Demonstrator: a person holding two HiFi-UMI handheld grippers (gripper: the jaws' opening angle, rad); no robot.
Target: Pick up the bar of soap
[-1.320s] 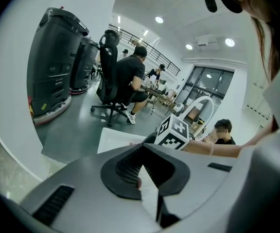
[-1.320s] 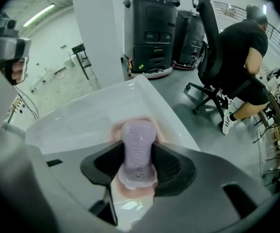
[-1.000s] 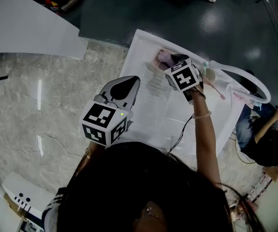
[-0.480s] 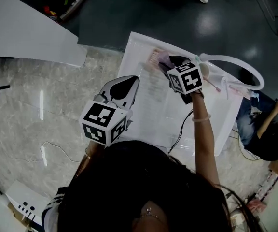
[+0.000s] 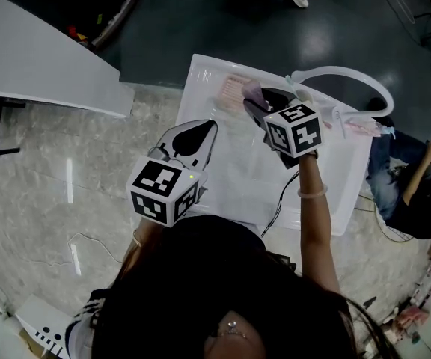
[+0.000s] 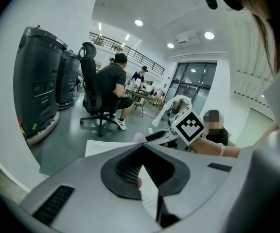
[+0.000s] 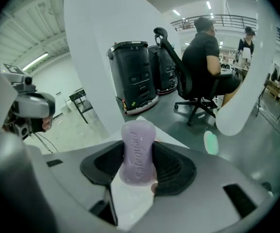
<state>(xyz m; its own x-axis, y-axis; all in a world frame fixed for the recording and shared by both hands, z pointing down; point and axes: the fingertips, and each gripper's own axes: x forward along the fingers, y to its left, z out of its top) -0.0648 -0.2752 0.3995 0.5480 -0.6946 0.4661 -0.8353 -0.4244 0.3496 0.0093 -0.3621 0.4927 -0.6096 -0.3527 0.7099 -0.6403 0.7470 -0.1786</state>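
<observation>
The lilac bar of soap [image 7: 138, 152] stands upright between the black pads of my right gripper [image 7: 140, 150], which is shut on it. In the head view that soap [image 5: 251, 90] shows just beyond the right gripper [image 5: 259, 102], over the far part of the white table [image 5: 200, 77] and beside a pink pad [image 5: 230, 90]. My left gripper [image 5: 194, 134] hangs over the table's near left edge, apart from the soap. Its jaws meet at the tips with nothing in them [image 6: 141, 147]. The left gripper view also catches the soap [image 6: 139, 138] ahead.
A white curved tube [image 5: 343, 73] and a pink toothbrush [image 5: 359, 128] lie at the table's far right. One person sits on the floor at the right [image 5: 417, 193]. A pale slanted panel [image 5: 43, 58] stands at the left. Black machines [image 7: 135, 74] and a seated person [image 7: 205, 52] are farther off.
My right gripper, with the soap in it, has drawn away from the pink pad, which now shows uncovered to its left. The left gripper has stayed in place.
</observation>
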